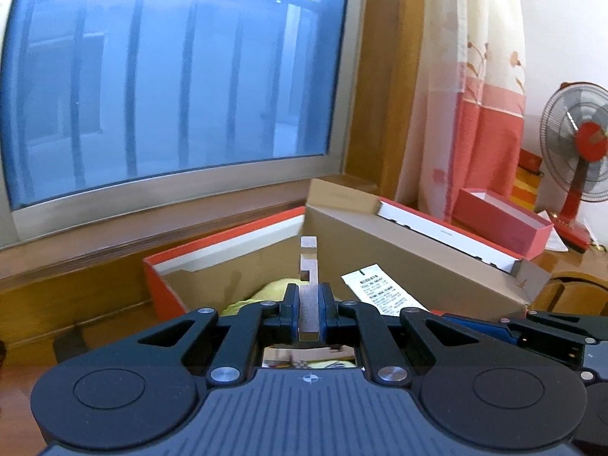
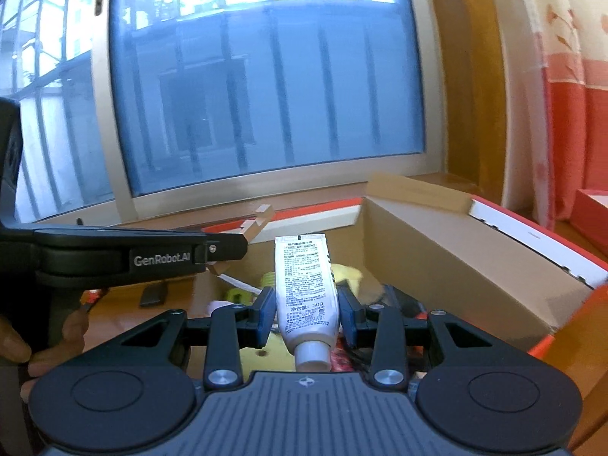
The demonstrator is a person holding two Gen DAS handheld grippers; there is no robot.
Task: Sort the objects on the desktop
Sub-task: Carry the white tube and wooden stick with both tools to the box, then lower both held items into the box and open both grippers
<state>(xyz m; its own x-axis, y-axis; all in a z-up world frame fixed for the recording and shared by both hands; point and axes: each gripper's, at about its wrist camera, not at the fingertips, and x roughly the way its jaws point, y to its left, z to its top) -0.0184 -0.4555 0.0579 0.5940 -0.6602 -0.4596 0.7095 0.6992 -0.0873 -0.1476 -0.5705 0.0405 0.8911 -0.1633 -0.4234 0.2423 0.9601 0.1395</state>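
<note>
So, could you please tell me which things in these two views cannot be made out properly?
- Contents of the open cardboard box: both views, mostly hidden by the grippers; only yellow patches show.
- Notched wooden piece: left wrist view, lower end hidden between the left gripper's fingers.
- Small print on the white squeeze tube in the right gripper: too small to read.

Matt black plastic claw [image 1: 308, 313]; pale raw wooden piece [image 1: 308, 266]; glossy white plastic tube [image 2: 306, 296]; matt brown cardboard box [image 1: 418, 262]; varnished wooden counter [image 1: 22, 399].
</note>
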